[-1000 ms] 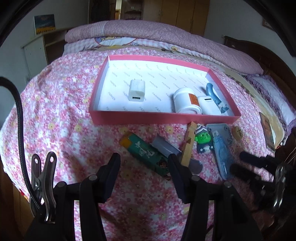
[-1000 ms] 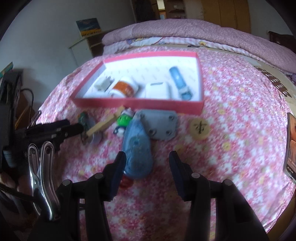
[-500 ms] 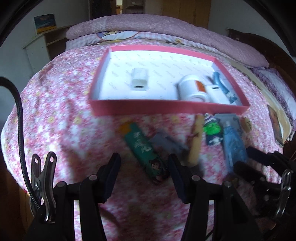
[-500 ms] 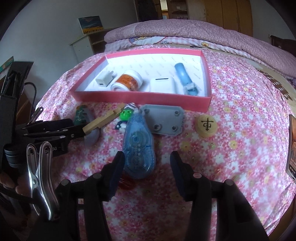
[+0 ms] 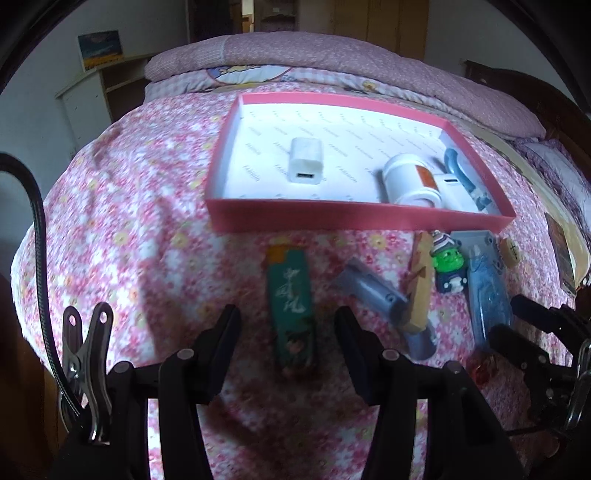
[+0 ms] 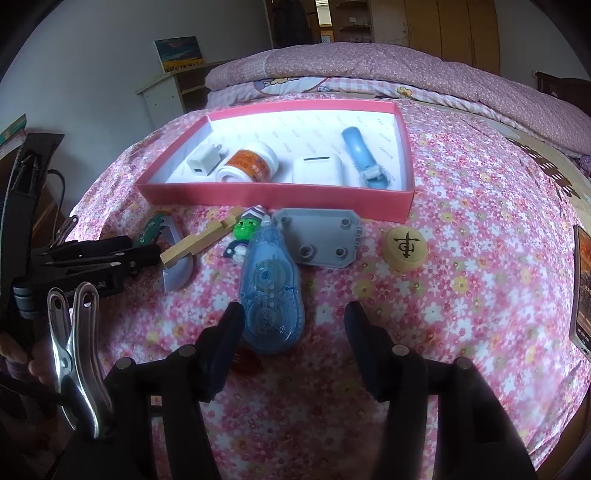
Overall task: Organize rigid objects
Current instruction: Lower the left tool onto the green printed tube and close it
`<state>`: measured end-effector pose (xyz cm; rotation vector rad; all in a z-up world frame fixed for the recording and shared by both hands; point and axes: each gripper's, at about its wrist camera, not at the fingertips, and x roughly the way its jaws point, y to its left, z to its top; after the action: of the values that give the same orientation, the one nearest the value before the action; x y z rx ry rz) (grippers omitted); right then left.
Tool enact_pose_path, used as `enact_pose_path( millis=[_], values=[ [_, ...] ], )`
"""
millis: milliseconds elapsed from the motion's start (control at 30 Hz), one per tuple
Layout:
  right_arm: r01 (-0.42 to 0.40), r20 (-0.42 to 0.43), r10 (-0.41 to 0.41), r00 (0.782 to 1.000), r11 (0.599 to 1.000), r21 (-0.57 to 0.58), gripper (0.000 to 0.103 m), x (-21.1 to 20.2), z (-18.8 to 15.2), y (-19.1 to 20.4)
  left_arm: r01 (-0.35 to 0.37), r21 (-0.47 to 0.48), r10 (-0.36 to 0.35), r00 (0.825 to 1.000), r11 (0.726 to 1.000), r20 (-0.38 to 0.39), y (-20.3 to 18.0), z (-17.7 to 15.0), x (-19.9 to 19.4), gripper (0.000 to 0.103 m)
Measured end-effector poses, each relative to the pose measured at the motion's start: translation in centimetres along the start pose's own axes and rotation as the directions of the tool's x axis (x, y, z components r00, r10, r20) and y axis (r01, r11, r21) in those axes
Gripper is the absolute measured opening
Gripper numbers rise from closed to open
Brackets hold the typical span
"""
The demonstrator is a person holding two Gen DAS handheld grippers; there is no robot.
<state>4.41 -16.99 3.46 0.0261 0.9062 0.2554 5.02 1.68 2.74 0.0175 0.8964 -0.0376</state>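
A bed fills most of the scene, covered by a pink sheet with small white and yellow flowers. At its far end a folded quilt in pink check lies across the width, with a cartoon-print layer under it. On the far left a pale wall rises behind a white cabinet with open wooden shelves; a small landscape picture stands on top of it. Beyond the quilt stand wooden wardrobe doors and a dim doorway. A dark wooden bed frame shows at the far right. Soft daylight falls evenly across the bedding.
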Motion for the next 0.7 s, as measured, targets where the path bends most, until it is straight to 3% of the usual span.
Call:
enact_pose_path(
  millis=[300, 700],
  values=[
    [-0.004, 0.001, 0.004, 1.0, 1.0, 0.001, 0.057, 1.1, 0.5, 0.9, 0.004, 0.03, -0.006, 0.999, 1.0, 0.054, -0.6, -0.3, 0.2, 0.056],
    [0.098, 0.048, -0.096, 0.994, 0.994, -0.044, 0.057, 0.2, 0.3, 1.9, 0.003, 0.021, -0.005, 0.997, 1.0, 0.079, -0.7, -0.6, 0.2, 0.056]
  ],
)
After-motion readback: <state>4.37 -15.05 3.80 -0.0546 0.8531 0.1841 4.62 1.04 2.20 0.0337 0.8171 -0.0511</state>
